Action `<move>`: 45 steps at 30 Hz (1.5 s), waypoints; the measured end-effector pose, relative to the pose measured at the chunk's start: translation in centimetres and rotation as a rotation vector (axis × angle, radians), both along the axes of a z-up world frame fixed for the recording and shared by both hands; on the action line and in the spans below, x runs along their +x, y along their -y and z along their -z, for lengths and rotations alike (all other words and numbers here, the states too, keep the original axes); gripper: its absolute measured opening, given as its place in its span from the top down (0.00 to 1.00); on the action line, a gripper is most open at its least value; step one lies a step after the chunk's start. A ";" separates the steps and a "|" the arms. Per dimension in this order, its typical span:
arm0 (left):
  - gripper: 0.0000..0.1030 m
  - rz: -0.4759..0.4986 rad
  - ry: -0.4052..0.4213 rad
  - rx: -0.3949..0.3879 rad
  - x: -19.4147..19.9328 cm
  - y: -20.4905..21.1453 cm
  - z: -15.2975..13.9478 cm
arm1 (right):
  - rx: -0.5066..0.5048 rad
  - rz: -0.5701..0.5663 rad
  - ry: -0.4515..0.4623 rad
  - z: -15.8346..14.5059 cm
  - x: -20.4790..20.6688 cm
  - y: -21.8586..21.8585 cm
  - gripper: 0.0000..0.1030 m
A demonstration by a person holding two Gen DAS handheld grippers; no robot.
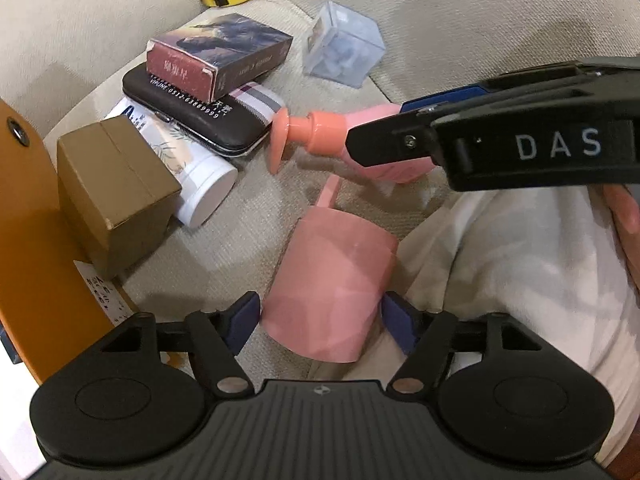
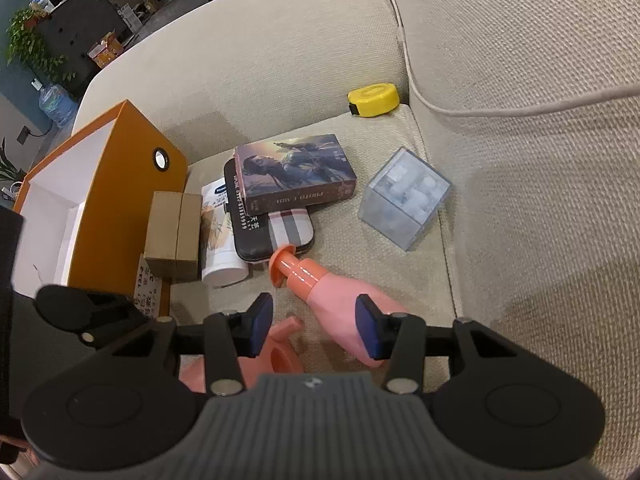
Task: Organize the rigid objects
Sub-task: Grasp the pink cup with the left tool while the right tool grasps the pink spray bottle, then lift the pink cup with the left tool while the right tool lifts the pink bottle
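Note:
A pink cup [image 1: 328, 280] lies on the sofa seat between the pads of my left gripper [image 1: 320, 322]; the pads sit at its sides, jaws open. A pink pump bottle [image 2: 336, 300] lies on the cushion; it also shows in the left wrist view [image 1: 320, 132]. My right gripper [image 2: 316, 330] is open around the bottle's body, with one pad [image 2: 368, 330] against it and the other pad apart from it. The cup's rim [image 2: 276, 356] shows under the right gripper.
An open orange box [image 2: 120, 208] stands at the left. Beside it lie a brown carton [image 2: 174, 236], a white tube [image 2: 218, 248], a black case [image 2: 260, 236] and a photo card box [image 2: 294, 174]. A clear cube [image 2: 404, 196] and a yellow tape measure [image 2: 374, 98] lie further back.

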State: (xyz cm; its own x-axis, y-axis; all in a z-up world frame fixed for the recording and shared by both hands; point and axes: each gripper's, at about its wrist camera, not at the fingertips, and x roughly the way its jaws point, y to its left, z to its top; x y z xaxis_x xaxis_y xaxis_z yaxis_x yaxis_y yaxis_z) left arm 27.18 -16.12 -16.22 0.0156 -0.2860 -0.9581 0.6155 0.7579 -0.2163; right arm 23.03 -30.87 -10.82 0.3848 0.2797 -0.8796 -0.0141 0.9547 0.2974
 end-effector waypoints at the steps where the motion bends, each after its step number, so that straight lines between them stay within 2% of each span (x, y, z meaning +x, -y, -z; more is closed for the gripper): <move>1: 0.25 -0.009 0.000 -0.002 0.0 0.0 0.0 | -0.002 -0.001 0.000 0.0 0.0 0.0 0.55; 5: 0.29 0.021 0.085 0.035 -0.7 0.8 -0.7 | -0.025 -0.025 -0.011 0.0 0.2 -0.4 0.55; 10: 0.30 0.035 0.180 0.088 -0.3 0.8 -1.3 | -0.080 -0.097 -0.013 -0.3 0.6 -1.4 0.55; 16: 0.29 0.048 0.208 0.086 -0.8 0.5 -1.5 | -0.140 -0.133 -0.021 -0.4 0.7 -1.5 0.55; 20: 0.28 0.101 0.212 0.075 -1.3 0.1 -1.6 | -0.200 -0.156 -0.008 -0.8 0.5 -1.1 0.55; 26: 0.25 0.106 0.197 0.077 -1.0 0.5 -0.7 | -0.162 -0.155 -0.021 -0.8 0.5 -0.3 0.55; 31: 0.26 0.115 0.263 0.086 -1.1 1.4 -0.4 | -0.185 -0.219 0.004 -0.9 0.7 -1.6 0.56; 33: 0.27 0.134 0.275 0.087 -1.1 1.6 -0.4 | -0.208 -0.250 0.018 -0.8 0.9 -2.3 0.56; 35: 0.34 0.143 0.271 0.086 -1.1 1.7 -0.4 | -0.224 -0.268 0.018 -0.6 1.5 -2.7 0.56; 41: 0.35 0.067 0.265 0.079 -0.8 0.9 -0.4 | -0.251 -0.303 -0.047 0.9 3.3 -3.4 0.54; 43: 0.35 0.037 0.261 0.070 -0.7 0.6 -0.5 | -0.272 -0.305 -0.088 1.5 3.7 -3.6 0.45; 45: 0.35 0.017 0.260 0.068 -0.5 0.5 -0.5 | -0.312 -0.307 -0.136 2.3 4.0 -4.0 0.44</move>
State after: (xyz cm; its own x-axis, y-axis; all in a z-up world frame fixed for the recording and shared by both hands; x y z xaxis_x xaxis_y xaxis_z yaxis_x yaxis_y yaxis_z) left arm 26.69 -16.60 -15.76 0.2594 -0.2236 -0.9395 0.6562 0.7546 0.0015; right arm 27.05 -26.92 -13.08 0.2009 0.0766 -0.9766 -0.2908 0.9567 0.0152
